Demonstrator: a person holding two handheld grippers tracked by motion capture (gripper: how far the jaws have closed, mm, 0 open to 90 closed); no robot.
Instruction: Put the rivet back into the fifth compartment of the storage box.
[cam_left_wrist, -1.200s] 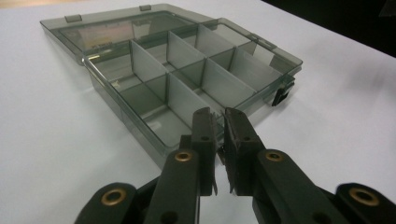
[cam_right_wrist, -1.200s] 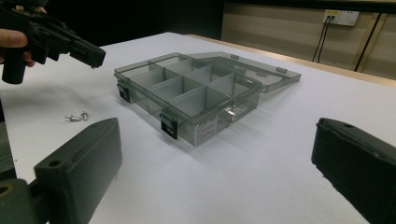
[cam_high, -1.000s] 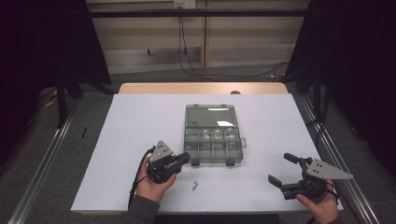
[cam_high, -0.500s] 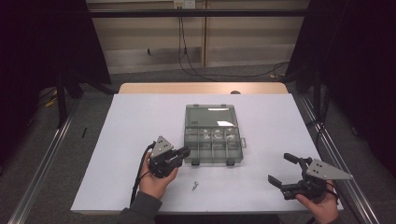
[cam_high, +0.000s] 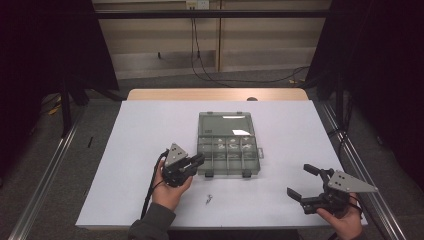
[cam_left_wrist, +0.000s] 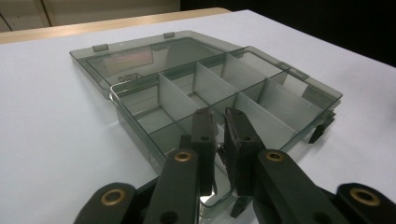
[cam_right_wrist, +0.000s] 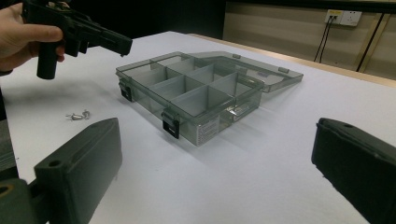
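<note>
A smoky clear compartment box (cam_high: 227, 150) lies mid-table with its lid (cam_high: 225, 121) folded flat behind it; its compartments (cam_left_wrist: 177, 100) look bare. My left gripper (cam_high: 199, 160) hovers over the box's front left corner. Its jaws stand nearly together in the left gripper view (cam_left_wrist: 218, 119), with a small shiny piece pinched in the thin gap. In the right gripper view that gripper (cam_right_wrist: 122, 45) hangs above the table beside the box (cam_right_wrist: 187, 88). My right gripper (cam_high: 304, 181) is wide open near the front right, apart from the box, with nothing between its jaws (cam_right_wrist: 215, 129).
Two small metal screws (cam_high: 209, 199) lie loose on the white table (cam_high: 140, 140) in front of the box, also seen as screws (cam_right_wrist: 78, 115) in the right gripper view. Black latches (cam_high: 210, 174) hang from the box's front wall. Cables (cam_high: 200, 55) run along the floor beyond.
My left gripper has moved a little forward and up, from near the loose screws toward the box's front left corner. The right gripper has held still and open.
</note>
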